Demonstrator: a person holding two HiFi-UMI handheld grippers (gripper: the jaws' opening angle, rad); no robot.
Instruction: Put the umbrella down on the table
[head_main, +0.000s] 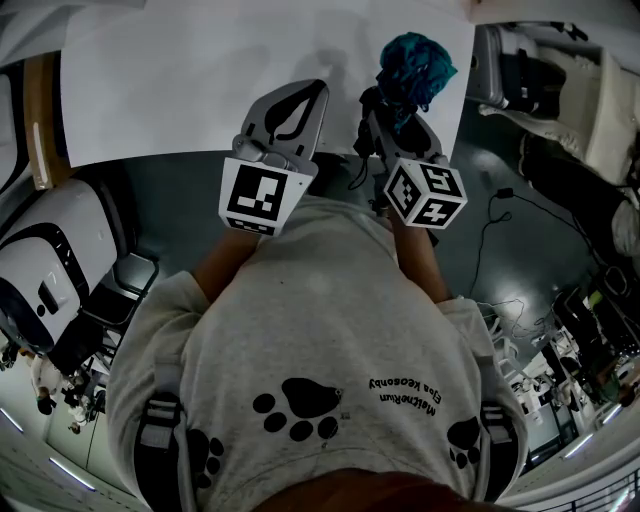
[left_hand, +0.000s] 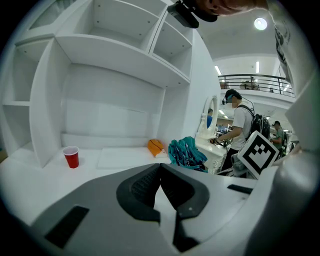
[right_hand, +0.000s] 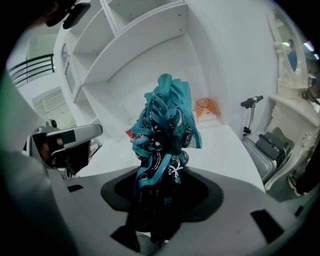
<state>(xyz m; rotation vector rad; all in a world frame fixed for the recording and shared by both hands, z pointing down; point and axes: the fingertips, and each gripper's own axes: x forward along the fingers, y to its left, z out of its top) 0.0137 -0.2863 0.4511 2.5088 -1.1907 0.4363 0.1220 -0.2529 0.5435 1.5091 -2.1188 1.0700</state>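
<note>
A folded teal umbrella (head_main: 415, 60) with black-and-white patterned fabric stands upright in my right gripper (head_main: 397, 108), above the right part of the white table (head_main: 200, 80). In the right gripper view the jaws are shut on the umbrella (right_hand: 167, 125) low on its bundle, and my right gripper (right_hand: 162, 187) hides its lower end. My left gripper (head_main: 318, 88) hovers just left of it over the table's near edge, jaws shut and empty. From the left gripper (left_hand: 160, 167) view, the umbrella (left_hand: 187, 152) appears to the right, beyond the jaw tips.
White shelving (left_hand: 110, 65) rises behind the table. A red cup (left_hand: 71, 157) stands at the back left and an orange object (left_hand: 156, 147) at the back. A scooter (right_hand: 252, 115) and a suitcase (right_hand: 267, 147) stand right of the table. Another person (left_hand: 240, 130) works farther off.
</note>
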